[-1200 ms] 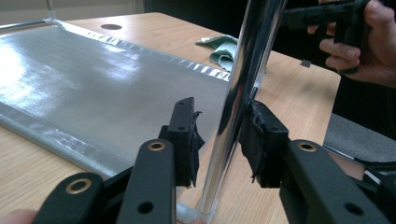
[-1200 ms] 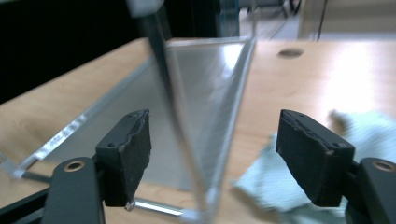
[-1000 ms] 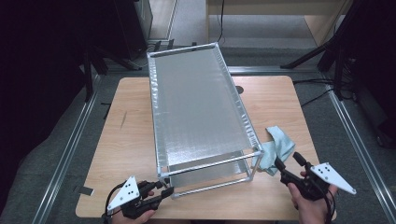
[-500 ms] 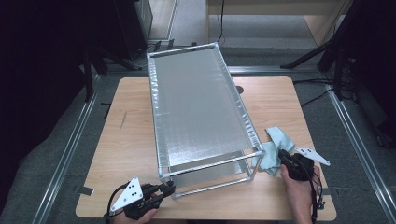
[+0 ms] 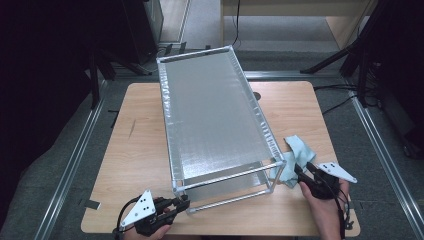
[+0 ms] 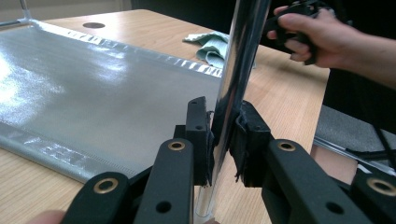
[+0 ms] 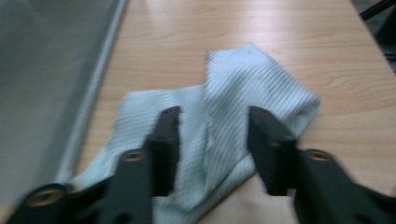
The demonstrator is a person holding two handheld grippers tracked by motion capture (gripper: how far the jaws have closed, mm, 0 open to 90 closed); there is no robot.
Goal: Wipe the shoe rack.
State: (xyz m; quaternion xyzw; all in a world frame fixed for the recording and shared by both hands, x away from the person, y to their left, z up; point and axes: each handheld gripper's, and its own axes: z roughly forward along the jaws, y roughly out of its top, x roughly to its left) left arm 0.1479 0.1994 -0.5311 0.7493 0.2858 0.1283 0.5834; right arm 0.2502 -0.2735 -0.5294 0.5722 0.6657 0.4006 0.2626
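While the left gripper (image 6: 223,135) is clamped tight on the shiny upright post (image 6: 236,79) at the near corner of the metal rack (image 5: 215,120), the right gripper (image 7: 212,140) sits over the light blue cloth (image 7: 219,140). Its jaws have just been opening and stand apart, with a fold of cloth between them. The cloth lies crumpled on the wooden table (image 5: 135,150), just beside the rack's right near corner.
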